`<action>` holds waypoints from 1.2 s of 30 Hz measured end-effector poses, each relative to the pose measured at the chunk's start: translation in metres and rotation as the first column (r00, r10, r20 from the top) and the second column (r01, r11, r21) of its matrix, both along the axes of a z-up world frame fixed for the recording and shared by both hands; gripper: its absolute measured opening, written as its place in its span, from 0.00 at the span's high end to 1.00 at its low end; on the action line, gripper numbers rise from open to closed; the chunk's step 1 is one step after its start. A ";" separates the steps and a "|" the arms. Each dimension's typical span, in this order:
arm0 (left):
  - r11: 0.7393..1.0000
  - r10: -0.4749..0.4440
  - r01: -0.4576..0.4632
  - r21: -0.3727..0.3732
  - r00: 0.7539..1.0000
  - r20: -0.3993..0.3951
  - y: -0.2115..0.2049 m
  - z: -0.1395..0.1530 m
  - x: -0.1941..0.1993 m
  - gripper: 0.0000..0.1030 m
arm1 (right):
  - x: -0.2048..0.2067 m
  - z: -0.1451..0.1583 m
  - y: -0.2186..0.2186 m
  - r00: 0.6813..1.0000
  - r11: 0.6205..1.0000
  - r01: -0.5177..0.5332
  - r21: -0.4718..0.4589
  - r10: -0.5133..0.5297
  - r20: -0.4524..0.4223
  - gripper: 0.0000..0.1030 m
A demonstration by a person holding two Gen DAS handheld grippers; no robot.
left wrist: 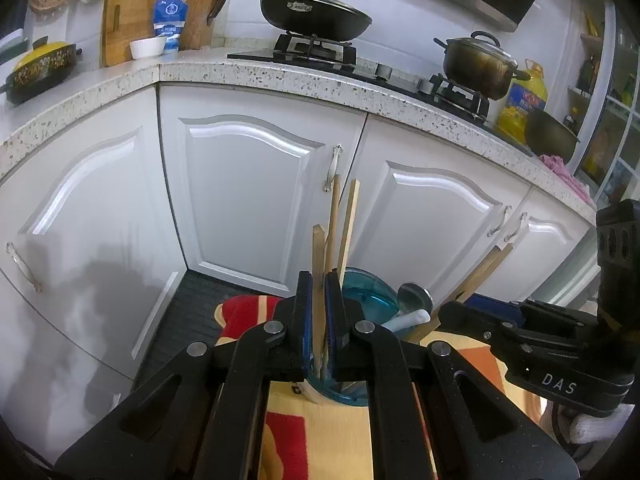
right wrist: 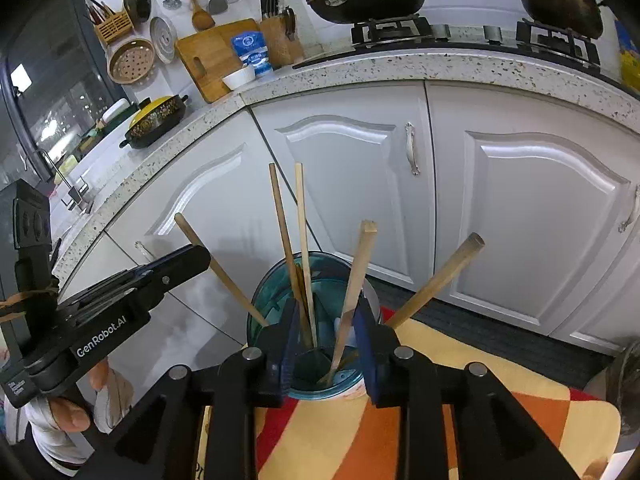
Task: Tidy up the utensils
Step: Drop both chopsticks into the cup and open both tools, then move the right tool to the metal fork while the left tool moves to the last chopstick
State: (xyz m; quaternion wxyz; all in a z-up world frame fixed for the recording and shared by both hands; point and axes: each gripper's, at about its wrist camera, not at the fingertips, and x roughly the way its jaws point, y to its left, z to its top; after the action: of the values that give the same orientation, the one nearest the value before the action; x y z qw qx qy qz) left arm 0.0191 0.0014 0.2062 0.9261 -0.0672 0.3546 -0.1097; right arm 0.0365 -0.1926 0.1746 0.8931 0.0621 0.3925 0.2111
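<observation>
A teal glass cup (right wrist: 276, 280) stands on a red, yellow and orange cloth (right wrist: 360, 432) and holds several wooden chopsticks. My left gripper (left wrist: 320, 292) is shut on one wooden chopstick (left wrist: 318, 264), held upright over the cup (left wrist: 368, 292). Two more chopsticks (left wrist: 346, 228) rise behind it, and a metal spoon (left wrist: 414, 294) and a white spoon (left wrist: 408, 320) lie at the cup's right. My right gripper (right wrist: 326, 316) is open, its jaws on either side of the cup's near rim, with a leaning chopstick (right wrist: 356, 280) between them. The right gripper body shows in the left view (left wrist: 540, 344).
White cabinet doors (left wrist: 248, 184) and a speckled countertop (left wrist: 280, 80) stand behind. A black wok (left wrist: 312, 8) and a pot (left wrist: 480, 64) sit on the stove. A dark floor mat (right wrist: 500, 332) lies beyond the cloth. The left gripper body (right wrist: 120, 304) is at the left.
</observation>
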 end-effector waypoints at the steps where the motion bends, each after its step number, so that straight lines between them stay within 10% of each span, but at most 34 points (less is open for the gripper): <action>1: 1.000 0.001 -0.001 -0.001 1.000 -0.002 0.000 0.000 0.000 0.95 | -0.001 0.000 -0.001 1.000 1.000 0.003 -0.006 -0.003 -0.001 0.74; 13: 1.000 0.019 -0.019 -0.021 1.000 0.011 0.007 0.003 -0.012 0.62 | -0.016 -0.001 -0.011 0.999 0.999 0.038 0.000 -0.038 -0.004 0.56; 36: 0.998 -0.061 0.060 0.032 0.998 0.027 -0.029 -0.015 -0.087 0.56 | -0.089 -0.055 -0.063 0.972 0.957 0.214 -0.198 -0.228 -0.050 0.33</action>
State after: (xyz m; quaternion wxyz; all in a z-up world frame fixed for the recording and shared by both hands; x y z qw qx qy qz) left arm -0.0678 -0.0278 0.1914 0.9282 -0.0404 0.3453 -0.1329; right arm -0.0530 -0.2559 0.1195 0.8981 0.0271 0.4335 0.0690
